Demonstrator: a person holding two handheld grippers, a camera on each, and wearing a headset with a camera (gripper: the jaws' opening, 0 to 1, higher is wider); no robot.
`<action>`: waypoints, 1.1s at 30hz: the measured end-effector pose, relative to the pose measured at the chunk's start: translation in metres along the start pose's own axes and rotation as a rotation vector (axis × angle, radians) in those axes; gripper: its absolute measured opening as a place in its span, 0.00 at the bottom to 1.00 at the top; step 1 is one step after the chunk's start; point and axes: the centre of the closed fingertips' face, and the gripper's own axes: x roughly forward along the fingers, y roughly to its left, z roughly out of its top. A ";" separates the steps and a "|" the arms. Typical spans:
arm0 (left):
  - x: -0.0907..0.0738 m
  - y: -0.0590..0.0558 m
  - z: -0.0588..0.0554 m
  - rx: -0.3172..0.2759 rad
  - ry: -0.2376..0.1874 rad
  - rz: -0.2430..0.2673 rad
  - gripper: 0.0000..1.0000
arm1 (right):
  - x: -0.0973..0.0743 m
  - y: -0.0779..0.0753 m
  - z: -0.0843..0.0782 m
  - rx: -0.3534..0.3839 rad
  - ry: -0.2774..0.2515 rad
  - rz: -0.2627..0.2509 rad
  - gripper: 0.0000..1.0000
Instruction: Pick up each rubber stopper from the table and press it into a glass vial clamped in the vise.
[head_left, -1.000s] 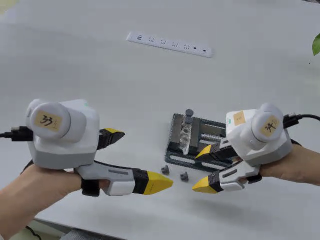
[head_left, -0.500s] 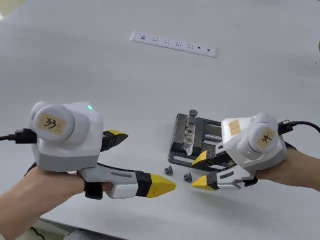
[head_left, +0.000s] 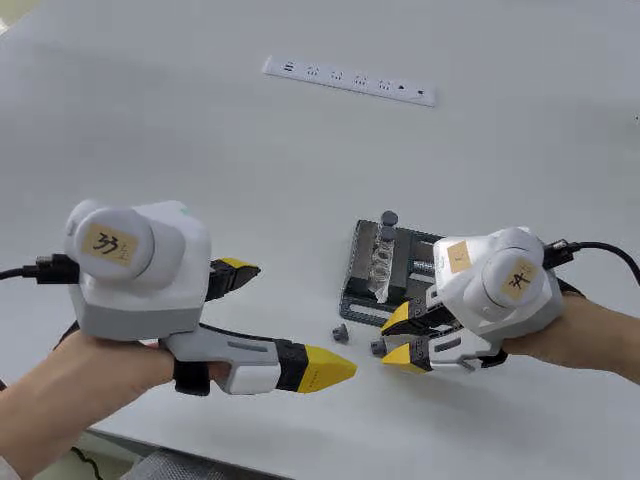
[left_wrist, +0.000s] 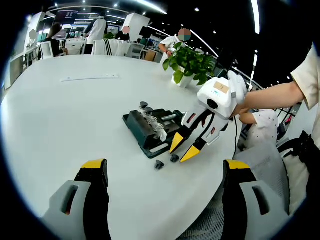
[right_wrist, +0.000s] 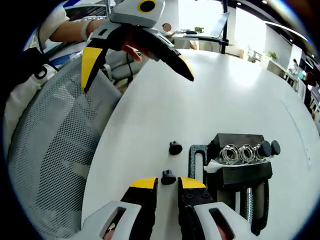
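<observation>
The right gripper (right_wrist: 167, 184) is hovering, jaws narrowly apart, with a rubber stopper (right_wrist: 168, 176) lying just ahead of its tips and the vise (right_wrist: 240, 172) to its right. Centring both jaws on the stopper's sides should stop it from skidding. The left gripper (head_left: 295, 318) is hanging wide open.

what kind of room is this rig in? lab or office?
Looks like an open-plan office rather than a lab: a large white table with a power strip, a mesh office chair beside it, a potted plant, and other people in the background under ceiling strip lights.
</observation>
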 end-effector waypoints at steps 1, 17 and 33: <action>0.000 0.000 0.000 -0.001 -0.001 0.001 0.95 | 0.000 0.000 0.000 -0.003 0.001 0.000 0.12; 0.002 -0.001 -0.002 -0.039 -0.007 -0.006 0.93 | -0.007 -0.003 0.003 -0.006 -0.005 -0.044 0.07; 0.037 -0.013 0.008 -0.289 -0.023 -0.057 0.76 | -0.051 -0.005 0.020 -0.108 -0.006 -0.198 0.07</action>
